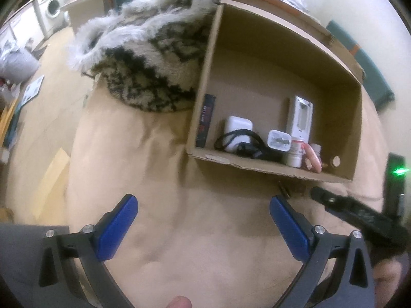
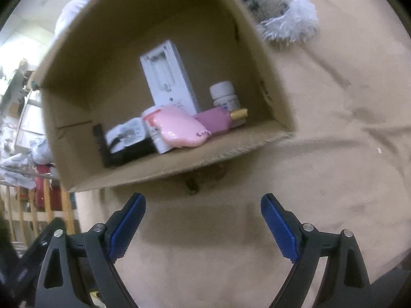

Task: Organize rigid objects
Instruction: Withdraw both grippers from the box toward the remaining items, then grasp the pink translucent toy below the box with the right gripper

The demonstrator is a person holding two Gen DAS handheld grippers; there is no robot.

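A cardboard box (image 1: 334, 125) stands on a tan bedsheet (image 1: 179, 205), and the right wrist view looks into the same cardboard box (image 2: 84, 77). Inside it are a tall white package (image 2: 169, 77), a white pill bottle (image 2: 224, 95), a pink case (image 2: 179, 128), a purple bottle with a gold cap (image 2: 218, 120), a white charger (image 1: 237, 128) with a black cable, and a dark slim box (image 1: 205, 120). My left gripper (image 1: 203, 200) is open above the bare sheet, short of the box. My right gripper (image 2: 203, 200) is open too, holding nothing. A small dark object (image 2: 191, 186) lies by the box's front wall.
A furry patterned blanket (image 1: 154, 59) lies left of the box. The right gripper's black body (image 1: 359, 215) reaches in at the lower right of the left wrist view. A washing machine (image 1: 52, 9) and floor clutter sit far left. A teal cushion (image 1: 364, 59) lies behind the box.
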